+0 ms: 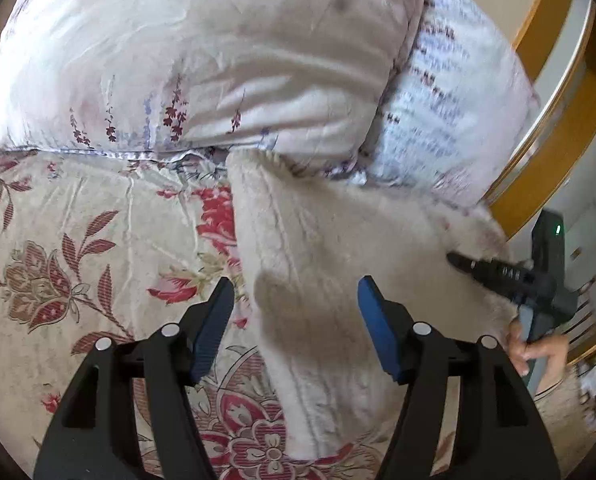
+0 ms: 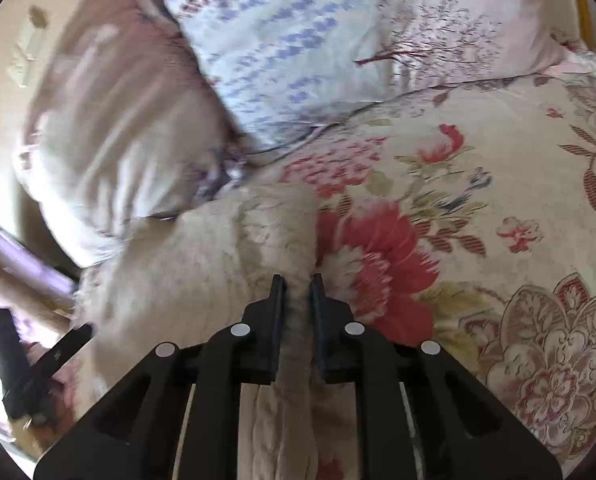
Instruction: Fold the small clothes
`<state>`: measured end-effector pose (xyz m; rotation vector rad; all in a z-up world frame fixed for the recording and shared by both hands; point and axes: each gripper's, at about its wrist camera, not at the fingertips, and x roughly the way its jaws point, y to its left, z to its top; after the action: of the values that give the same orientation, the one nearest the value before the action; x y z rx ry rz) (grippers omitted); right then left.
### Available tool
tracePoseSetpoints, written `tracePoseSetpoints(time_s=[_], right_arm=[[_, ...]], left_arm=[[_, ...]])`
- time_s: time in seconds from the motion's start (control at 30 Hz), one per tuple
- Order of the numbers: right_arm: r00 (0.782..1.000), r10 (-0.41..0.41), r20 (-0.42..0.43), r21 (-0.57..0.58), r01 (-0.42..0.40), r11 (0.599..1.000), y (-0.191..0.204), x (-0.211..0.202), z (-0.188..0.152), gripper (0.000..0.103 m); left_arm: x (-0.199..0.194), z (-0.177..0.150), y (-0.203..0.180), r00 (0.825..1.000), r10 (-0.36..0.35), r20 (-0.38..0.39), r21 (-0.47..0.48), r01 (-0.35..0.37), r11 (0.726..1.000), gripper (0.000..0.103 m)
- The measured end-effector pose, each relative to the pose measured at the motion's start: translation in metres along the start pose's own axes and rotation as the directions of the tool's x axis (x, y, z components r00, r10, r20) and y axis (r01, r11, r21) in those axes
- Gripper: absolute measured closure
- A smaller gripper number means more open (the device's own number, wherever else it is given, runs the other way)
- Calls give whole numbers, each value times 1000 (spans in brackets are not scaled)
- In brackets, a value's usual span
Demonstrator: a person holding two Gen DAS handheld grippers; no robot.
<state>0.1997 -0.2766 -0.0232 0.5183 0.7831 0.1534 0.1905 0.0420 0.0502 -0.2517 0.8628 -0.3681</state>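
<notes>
A cream fleecy garment [image 1: 330, 264] lies on the floral bedspread [image 1: 78, 240], stretching from the pillows toward me. My left gripper [image 1: 296, 308] is open above its left part, empty, blue pads apart. In the right wrist view the same garment [image 2: 186, 272] is bunched up, and my right gripper [image 2: 297, 280] is shut on a fold of it, the cloth running back between the fingers. The right gripper also shows in the left wrist view [image 1: 498, 272] at the garment's right edge, with the person's hand holding it.
Two pillows lie at the head of the bed, a pale floral one [image 1: 202, 60] and a blue-patterned one [image 1: 450, 112]. A wooden headboard [image 1: 554, 92] stands at the right. The left gripper appears at the lower left of the right wrist view [image 2: 38, 364].
</notes>
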Motion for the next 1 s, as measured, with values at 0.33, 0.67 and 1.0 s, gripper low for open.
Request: tracePoseSetpoints(time_s=[0.33,0.67,1.0], right_arm=[[990,9,139,-236,24,971,50,-49,-23,71],[993,-111,47,-331,120,936,70,-14,-45,64],[956,-109,274,-351,205,914,72,-80,-78,9]], left_arm=[[0,-15,1,993,117,-10,74,-116,990,31],[9,-25,-8,980,196,24,130,-197,972,24],[-39,-55,-8,986,132,102,95,-141,985,4]])
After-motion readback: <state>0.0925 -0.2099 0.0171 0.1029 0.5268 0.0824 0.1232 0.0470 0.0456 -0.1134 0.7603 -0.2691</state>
